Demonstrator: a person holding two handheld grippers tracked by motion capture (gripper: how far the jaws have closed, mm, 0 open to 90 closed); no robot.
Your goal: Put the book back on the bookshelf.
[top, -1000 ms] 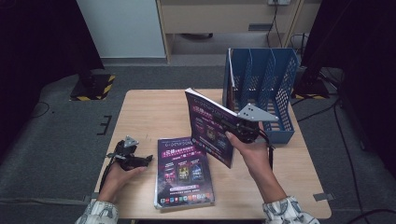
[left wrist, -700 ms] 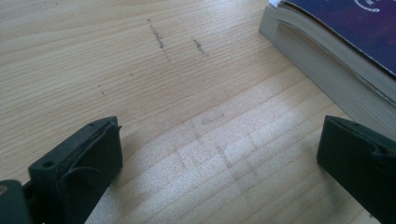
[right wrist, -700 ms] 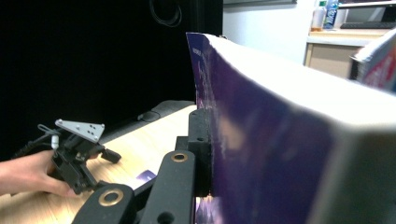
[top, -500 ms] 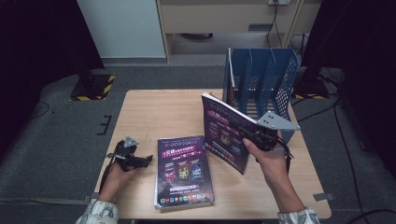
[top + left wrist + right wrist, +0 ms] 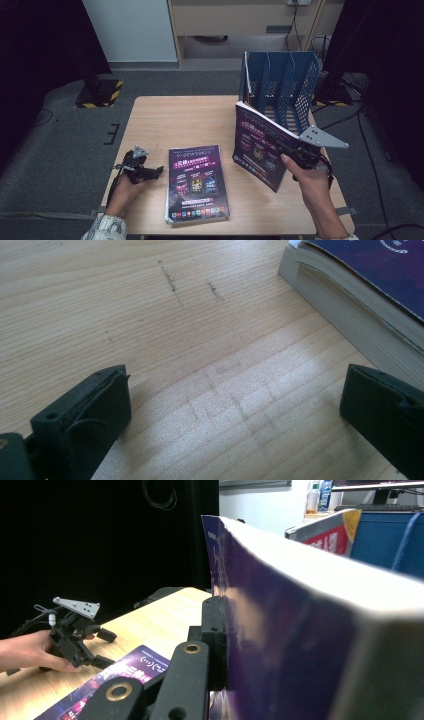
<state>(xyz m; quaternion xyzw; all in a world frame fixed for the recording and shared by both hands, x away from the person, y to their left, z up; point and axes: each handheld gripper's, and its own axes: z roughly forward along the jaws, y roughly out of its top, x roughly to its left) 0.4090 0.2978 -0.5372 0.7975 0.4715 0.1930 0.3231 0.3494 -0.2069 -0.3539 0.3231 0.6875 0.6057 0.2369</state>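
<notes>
Right gripper clamps a thick purple-covered book, upright above the wooden table, right of a flat matching book. Left gripper rests wide open, holding nothing. Farther right stands a blue mesh file rack; cover writing unreadable.

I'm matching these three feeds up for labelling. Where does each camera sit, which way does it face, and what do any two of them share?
High view: above the person's side, looking forward and down on the table; both forearms enter from below.
Left gripper view: rides the left gripper, looking low across bare wood between open jaws.
Right gripper view: rides the right gripper, clamped on the raised book.
Shared: high and left gripper views both show the flat book.
</notes>
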